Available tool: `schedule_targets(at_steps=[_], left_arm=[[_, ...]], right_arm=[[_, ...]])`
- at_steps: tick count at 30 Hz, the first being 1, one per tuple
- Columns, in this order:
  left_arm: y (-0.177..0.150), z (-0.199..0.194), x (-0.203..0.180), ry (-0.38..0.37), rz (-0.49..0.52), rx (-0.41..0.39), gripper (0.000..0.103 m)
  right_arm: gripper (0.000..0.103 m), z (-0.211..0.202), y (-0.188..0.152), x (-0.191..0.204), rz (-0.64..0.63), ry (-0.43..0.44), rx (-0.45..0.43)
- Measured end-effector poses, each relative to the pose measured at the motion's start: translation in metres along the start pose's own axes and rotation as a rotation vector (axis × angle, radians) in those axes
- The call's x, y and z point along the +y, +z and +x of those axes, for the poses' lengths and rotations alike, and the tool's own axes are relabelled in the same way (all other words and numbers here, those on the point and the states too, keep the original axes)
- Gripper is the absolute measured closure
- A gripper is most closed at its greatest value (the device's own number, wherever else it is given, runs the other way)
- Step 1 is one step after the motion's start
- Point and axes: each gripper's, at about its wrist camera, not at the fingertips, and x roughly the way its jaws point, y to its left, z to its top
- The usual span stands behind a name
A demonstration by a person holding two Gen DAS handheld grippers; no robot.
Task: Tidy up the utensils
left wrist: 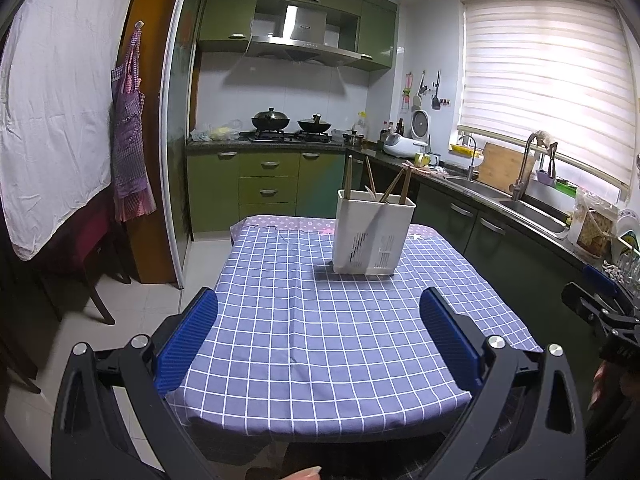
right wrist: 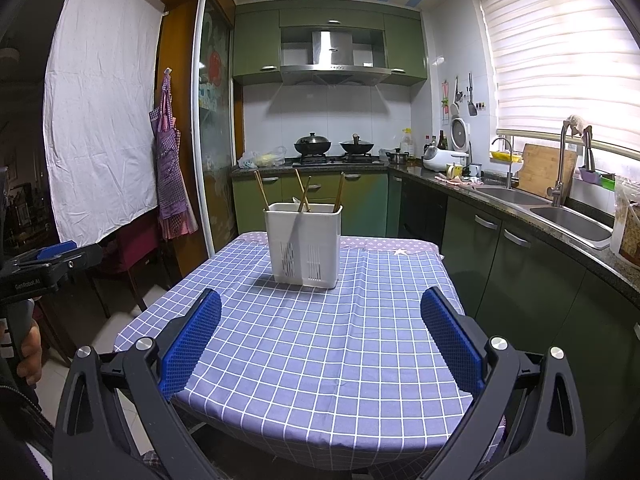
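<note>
Chopsticks [right wrist: 303,196] of brown wood are seen standing in the white slotted plastic holder [right wrist: 305,245], both grippers [left wrist: 318,330] [right wrist: 320,330] are held wide and empty, and sorting is judged nearly finished.

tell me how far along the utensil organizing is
Looks done or nearly so: four chopsticks and a pale utensil stand in the white holder on the checked tablecloth. In hand: nothing; the left gripper and right gripper are both open and held back from the holder. Left: no loose utensils show on the cloth.
</note>
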Motion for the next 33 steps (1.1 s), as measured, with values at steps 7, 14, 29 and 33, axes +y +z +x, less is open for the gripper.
schedule_targets(at_steps=[7, 14, 29, 33], left_arm=[[-0.001, 0.001, -0.001, -0.024, -0.004, 0.011, 0.007], [0.0, 0.001, -0.003, -0.067, -0.005, 0.008, 0.007], [-0.001, 0.012, -0.007, -0.021, 0.013, 0.024, 0.007], [-0.002, 0.017, -0.002, -0.028, -0.007, 0.04, 0.007]], right_arm=[[0.005, 0.0, 0.0, 0.0, 0.0, -0.001, 0.001], [0.005, 0.004, -0.001, 0.0, 0.001, 0.002, 0.008], [0.005, 0.011, -0.001, -0.001, 0.005, 0.006, 0.023], [0.005, 0.013, -0.002, 0.0, 0.004, 0.007, 0.027]])
